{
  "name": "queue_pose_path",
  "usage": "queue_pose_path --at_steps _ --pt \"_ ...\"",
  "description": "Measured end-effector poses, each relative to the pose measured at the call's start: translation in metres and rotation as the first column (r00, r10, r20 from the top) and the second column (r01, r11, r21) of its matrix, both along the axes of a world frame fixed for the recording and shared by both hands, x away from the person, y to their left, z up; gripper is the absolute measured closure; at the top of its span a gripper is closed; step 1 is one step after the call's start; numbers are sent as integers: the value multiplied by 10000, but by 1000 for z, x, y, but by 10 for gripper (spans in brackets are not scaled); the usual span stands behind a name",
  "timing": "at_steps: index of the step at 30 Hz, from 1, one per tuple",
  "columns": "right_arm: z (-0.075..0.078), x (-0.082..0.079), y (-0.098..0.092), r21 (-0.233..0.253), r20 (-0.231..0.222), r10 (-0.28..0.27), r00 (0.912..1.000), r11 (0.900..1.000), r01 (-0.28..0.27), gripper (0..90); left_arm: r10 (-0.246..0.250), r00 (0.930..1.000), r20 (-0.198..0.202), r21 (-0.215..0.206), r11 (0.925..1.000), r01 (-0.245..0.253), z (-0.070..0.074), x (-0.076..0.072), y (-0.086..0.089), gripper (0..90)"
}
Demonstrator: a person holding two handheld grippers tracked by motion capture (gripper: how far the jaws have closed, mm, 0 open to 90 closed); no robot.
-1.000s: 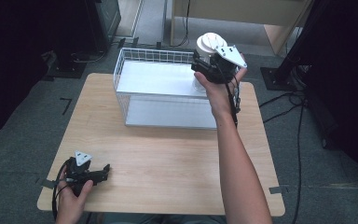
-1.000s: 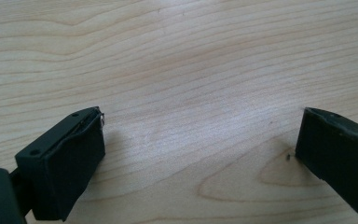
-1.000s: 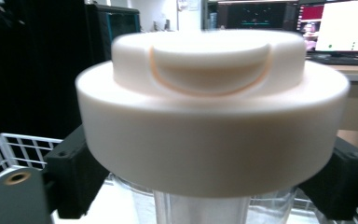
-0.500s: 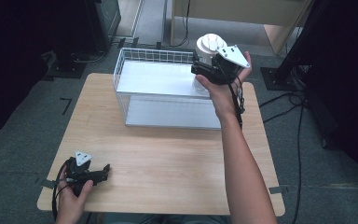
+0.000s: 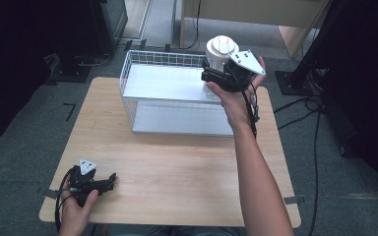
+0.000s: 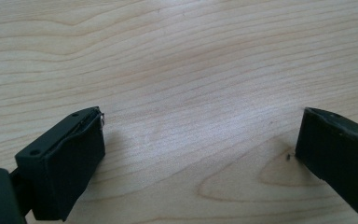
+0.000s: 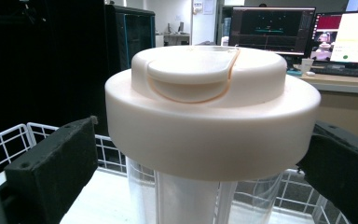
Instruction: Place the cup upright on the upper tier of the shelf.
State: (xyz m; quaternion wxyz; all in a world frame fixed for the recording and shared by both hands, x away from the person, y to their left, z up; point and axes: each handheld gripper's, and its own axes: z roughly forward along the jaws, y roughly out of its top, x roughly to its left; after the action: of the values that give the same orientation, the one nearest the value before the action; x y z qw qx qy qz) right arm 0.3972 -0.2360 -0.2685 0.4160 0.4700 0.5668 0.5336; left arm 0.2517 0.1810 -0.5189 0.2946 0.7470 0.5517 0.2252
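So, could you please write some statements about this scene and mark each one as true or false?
1. The right claw grips a clear container with a cream round lid. True.
2. The container lies on the light wooden table. False: it is held upright at the far right corner of the white wire basket.
3. The left claw is open above bare wood. True.
4. The left claw holds a spoon. False: nothing is between its jaws.
5. The basket stands at the table's far side. True.

Basket [image 5: 177, 105] walls bar the table's [image 5: 177, 172] far half; near half open.
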Motion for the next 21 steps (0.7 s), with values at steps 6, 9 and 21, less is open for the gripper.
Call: queue_pose_path --at_steps 6,9,21 --pt "0 -2 1 -115 17 -62 10000 9999 62 0 -1 10000 0 3 10000 1 0 0 0 15" --pt "1 -5 1 -118 106 -24 9999 9999 26 0 0 10000 -1 1 10000 0 0 0 0 15" --pt "4 -11 0 -132 185 116 9998 9998 -114 0 0 10000 3 4 10000 0 0 0 0 15"
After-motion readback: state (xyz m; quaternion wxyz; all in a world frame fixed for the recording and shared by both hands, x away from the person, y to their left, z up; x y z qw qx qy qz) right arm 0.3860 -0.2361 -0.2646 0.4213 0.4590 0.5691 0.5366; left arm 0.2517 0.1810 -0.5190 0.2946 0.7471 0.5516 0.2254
